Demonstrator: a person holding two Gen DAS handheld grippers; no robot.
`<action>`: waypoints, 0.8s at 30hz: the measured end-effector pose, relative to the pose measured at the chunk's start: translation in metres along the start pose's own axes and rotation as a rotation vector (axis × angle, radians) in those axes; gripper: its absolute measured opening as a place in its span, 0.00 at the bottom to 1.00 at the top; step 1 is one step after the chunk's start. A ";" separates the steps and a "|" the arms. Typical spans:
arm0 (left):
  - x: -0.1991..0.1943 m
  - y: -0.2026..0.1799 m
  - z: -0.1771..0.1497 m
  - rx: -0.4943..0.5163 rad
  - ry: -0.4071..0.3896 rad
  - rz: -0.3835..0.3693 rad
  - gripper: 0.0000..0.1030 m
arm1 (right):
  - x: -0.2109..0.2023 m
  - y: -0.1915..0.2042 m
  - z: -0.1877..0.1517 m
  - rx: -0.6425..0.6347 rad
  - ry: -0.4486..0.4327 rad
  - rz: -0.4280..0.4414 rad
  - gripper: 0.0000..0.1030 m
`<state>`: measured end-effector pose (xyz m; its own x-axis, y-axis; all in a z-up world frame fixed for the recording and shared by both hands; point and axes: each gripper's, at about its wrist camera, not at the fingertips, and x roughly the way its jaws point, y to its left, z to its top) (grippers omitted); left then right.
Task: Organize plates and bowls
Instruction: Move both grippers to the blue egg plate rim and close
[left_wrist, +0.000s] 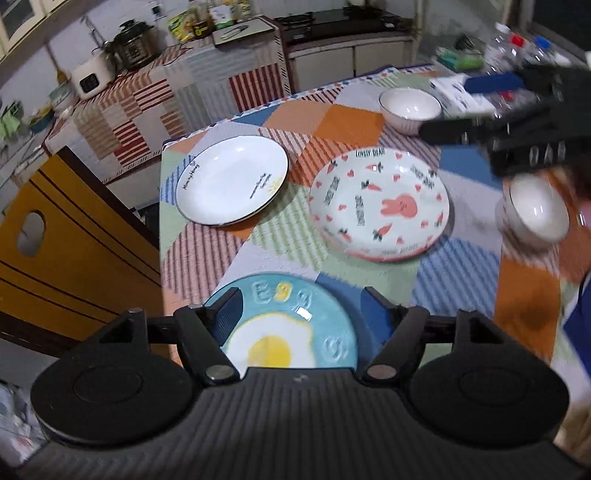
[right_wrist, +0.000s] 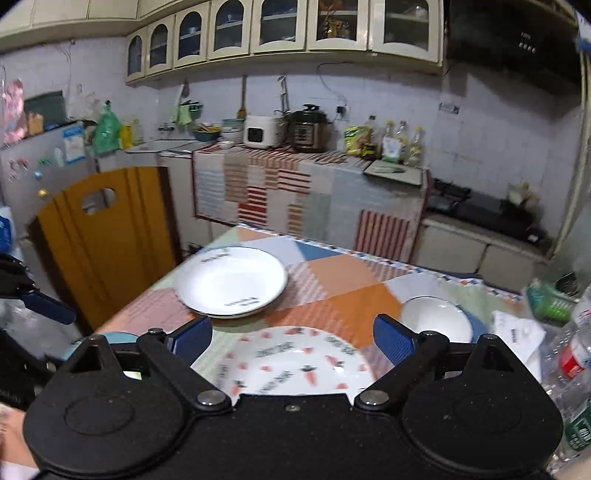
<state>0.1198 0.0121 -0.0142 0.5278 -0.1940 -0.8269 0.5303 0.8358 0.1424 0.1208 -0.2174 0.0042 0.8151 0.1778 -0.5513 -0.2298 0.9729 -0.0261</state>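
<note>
Left wrist view shows the left gripper (left_wrist: 301, 306) with its blue-padded fingers spread wide over a round turquoise plate with a fried-egg design (left_wrist: 291, 325), which lies on the near edge of the table with the patchwork-patterned cloth (left_wrist: 332, 122); neither finger visibly touches it. At 11 o'clock from that plate sits a white shallow plate with a dark rim and small lettering (left_wrist: 232, 180), and at 1 o'clock, just beside it but apart, a white plate printed with a pink rabbit and carrots (left_wrist: 379, 204). A small white bowl with a thin dark rim (left_wrist: 410, 109) stands at the far side at 1 o'clock, and a second white bowl (left_wrist: 537, 210), blurred, stands at 3 o'clock near the table's right edge. The right gripper (left_wrist: 461, 107) reaches in above that bowl, blurred. From the right wrist view, the right gripper (right_wrist: 291, 332) has its fingers parted wide and empty above the rabbit plate (right_wrist: 291, 363), with the lettered white plate (right_wrist: 231, 282) at 11 o'clock and a white bowl (right_wrist: 436, 319) at 2 o'clock. A yellow-brown wooden chair back (right_wrist: 107, 240) stands at the table's left side.
</note>
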 end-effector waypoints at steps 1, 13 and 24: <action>-0.003 0.004 -0.005 0.008 0.004 -0.004 0.69 | -0.002 0.003 0.002 0.003 0.001 0.018 0.94; 0.015 0.069 -0.073 -0.071 0.052 -0.036 0.70 | 0.011 0.064 -0.014 -0.067 0.145 0.328 0.86; 0.077 0.100 -0.102 -0.154 0.154 -0.055 0.67 | 0.074 0.099 -0.084 0.108 0.411 0.449 0.68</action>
<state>0.1462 0.1333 -0.1187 0.3868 -0.1706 -0.9063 0.4413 0.8971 0.0195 0.1141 -0.1207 -0.1092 0.3753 0.5225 -0.7656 -0.4303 0.8298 0.3554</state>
